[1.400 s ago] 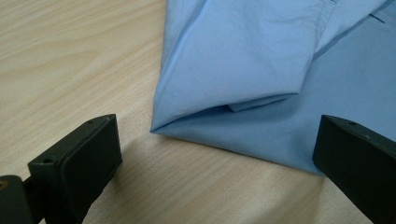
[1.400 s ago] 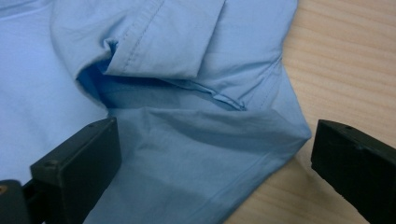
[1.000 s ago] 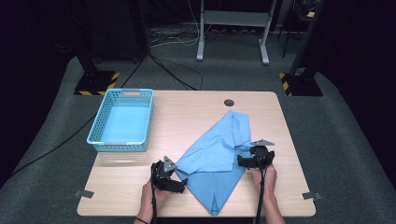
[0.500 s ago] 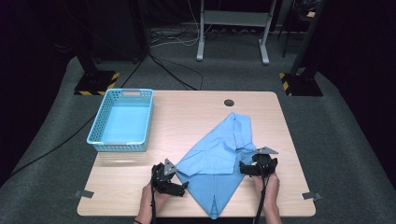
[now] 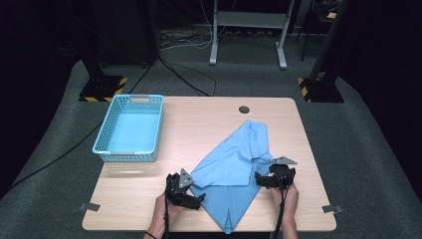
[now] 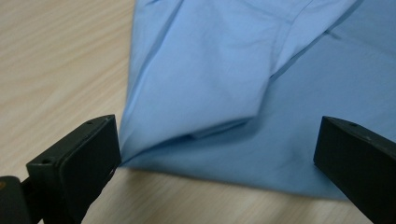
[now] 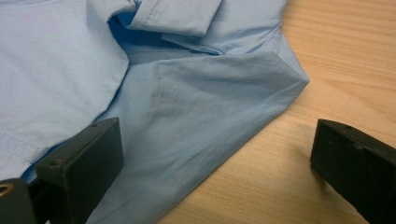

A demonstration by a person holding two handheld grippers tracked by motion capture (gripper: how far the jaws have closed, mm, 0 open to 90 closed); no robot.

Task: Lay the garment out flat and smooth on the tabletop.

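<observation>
So I've got a light blue cotton shirt (image 5: 234, 167) lying partly folded on the pale wooden table (image 5: 199, 119), toward the near right part of it, with one tip reaching the near edge. My left gripper (image 5: 196, 196) sits at the shirt's near left edge with its jaws spread wide; in the left gripper view a folded blue layer (image 6: 224, 79) lies between them, nothing pinched. My right gripper (image 5: 259, 180) is at the shirt's right edge, also gaping wide, and the right gripper view shows a pointed fold corner (image 7: 280, 79) on the wood between its jaws. The light blue plastic mesh basket (image 5: 130, 128) sits well apart on the left side of the table.
</observation>
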